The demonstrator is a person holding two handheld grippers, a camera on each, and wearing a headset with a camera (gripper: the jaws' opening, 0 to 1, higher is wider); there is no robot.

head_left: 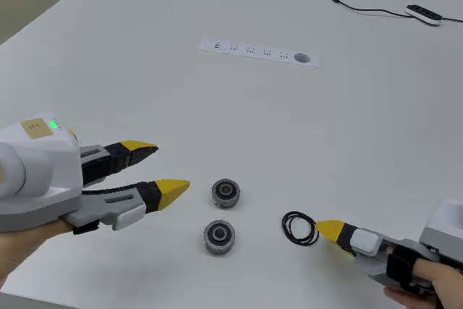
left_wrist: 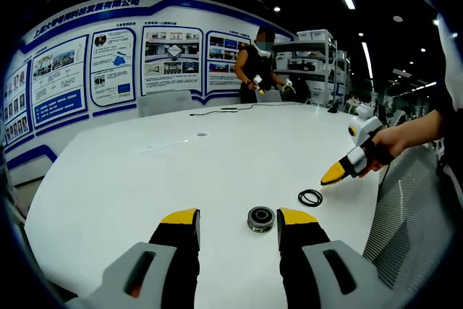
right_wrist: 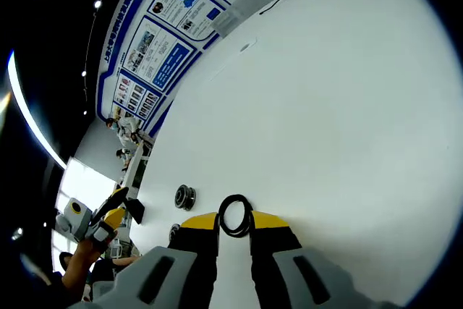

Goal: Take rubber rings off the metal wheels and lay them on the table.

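Rubber rings (head_left: 299,227) are lying flat as a small overlapping black loop on the white table (head_left: 325,128), whose bare top is carrying everything else. The left gripper (head_left: 165,168) is hovering at the left side with its yellow-tipped jaws spread wide and pointing right, toward the two metal wheels. In the left gripper view one wheel is sitting straight ahead between the tips. The left hand (head_left: 22,247) is holding it roughly level, with one jaw showing above the other in the head view.

The right gripper (head_left: 331,231) is sitting low at the lower right, held by the right hand (head_left: 427,284), with its tip just beside the rings. In the right gripper view its jaws are standing a little apart. The loop is lying round and unsquashed across the gap, so they are likely gripping nothing.

The far wheel (head_left: 226,192) and the near wheel (head_left: 219,236) are resting close together between the grippers. Each is showing a dark outer band, and I cannot tell whether that is rubber.

If bands are still on them, the job is probably calling for the left jaws to be clamping a wheel by its sides. The right tip should be hooking under the band's edge and peeling sideways, since a small wheel is likely to skid on this smooth top
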